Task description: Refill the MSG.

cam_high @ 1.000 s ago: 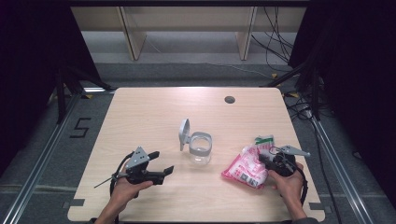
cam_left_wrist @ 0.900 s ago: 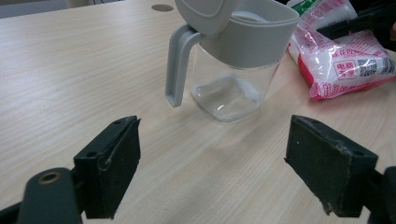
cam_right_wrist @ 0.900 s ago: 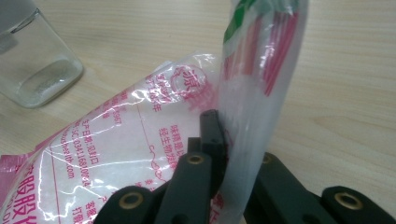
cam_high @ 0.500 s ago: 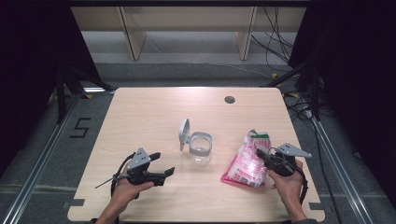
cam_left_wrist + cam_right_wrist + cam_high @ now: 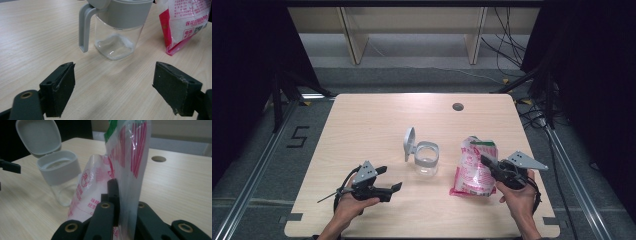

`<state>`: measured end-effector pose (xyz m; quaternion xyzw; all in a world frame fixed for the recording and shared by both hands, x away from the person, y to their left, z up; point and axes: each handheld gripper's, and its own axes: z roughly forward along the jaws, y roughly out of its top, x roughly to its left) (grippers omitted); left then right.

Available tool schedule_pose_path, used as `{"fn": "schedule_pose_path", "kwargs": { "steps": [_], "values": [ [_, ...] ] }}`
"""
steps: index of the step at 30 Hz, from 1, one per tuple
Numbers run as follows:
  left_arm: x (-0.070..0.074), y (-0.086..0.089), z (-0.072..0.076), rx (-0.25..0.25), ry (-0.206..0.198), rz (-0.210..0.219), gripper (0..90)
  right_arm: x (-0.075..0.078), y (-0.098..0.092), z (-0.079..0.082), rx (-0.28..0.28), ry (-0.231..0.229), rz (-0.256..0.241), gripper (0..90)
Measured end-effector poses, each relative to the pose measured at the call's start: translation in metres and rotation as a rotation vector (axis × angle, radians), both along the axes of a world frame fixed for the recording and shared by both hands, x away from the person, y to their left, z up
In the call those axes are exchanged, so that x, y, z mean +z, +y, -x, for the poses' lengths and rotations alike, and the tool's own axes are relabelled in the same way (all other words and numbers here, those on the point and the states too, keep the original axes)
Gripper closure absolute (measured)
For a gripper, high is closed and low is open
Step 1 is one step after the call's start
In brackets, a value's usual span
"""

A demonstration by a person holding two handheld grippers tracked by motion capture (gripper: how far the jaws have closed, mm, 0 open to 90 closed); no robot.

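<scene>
Two tongs are shown mid-task: the right tongs (image 5: 490,164) are clamped on the upright pink-and-white plastic pouch (image 5: 474,167), just beside the open-lidded clear glass jar (image 5: 426,158) on the desk (image 5: 362,125), the left tongs (image 5: 389,179) gape empty, and pouring appears undone.

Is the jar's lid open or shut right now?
Open. The grey lid stands flipped up behind the jar, leaving the mouth uncovered; the glass body looks empty.
</scene>
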<state>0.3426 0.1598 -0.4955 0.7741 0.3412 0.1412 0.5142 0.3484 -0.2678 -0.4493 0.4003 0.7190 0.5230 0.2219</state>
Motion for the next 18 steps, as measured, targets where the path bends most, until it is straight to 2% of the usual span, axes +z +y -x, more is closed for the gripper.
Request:
{"fn": "schedule_pose_path", "kwargs": {
  "steps": [2,3,4,5,6,7,8,10,13,14,18],
  "values": [
    [0.000,-0.001,0.000,0.001,0.000,-0.008,17.1,0.002,0.002,0.001,0.000,-0.003,-0.002,90.0],
    [0.000,-0.001,0.000,-0.006,-0.003,-0.009,17.1,0.004,0.002,0.000,0.028,-0.028,0.024,90.0],
    [0.000,-0.002,0.000,-0.005,0.002,-0.002,17.1,0.005,0.003,-0.001,0.039,-0.046,0.019,90.0],
    [0.000,0.000,-0.001,-0.019,-0.013,-0.018,17.1,0.006,0.006,0.000,0.026,-0.049,0.016,90.0],
    [0.000,-0.001,0.000,-0.006,-0.001,-0.007,17.1,0.008,0.007,0.001,0.035,-0.037,0.013,90.0],
    [0.001,-0.001,0.001,0.000,-0.001,-0.010,17.1,0.009,0.008,0.000,0.037,-0.060,0.017,90.0],
    [0.001,-0.001,0.000,0.001,-0.001,-0.009,17.1,0.010,0.011,0.001,0.040,-0.056,0.009,90.0],
    [0.000,-0.002,0.001,0.001,-0.001,-0.012,17.1,0.014,0.014,0.000,0.053,-0.067,0.024,90.0],
    [-0.001,-0.005,0.001,-0.014,0.001,-0.009,17.1,0.019,0.018,0.001,0.063,-0.056,0.031,90.0],
    [-0.001,-0.007,0.002,-0.013,0.004,-0.006,17.1,0.022,0.019,-0.001,0.077,-0.075,0.035,90.0],
    [-0.002,-0.010,0.003,-0.026,0.004,-0.007,17.1,0.027,0.023,0.001,0.070,-0.068,0.025,90.0]
  ]
}}
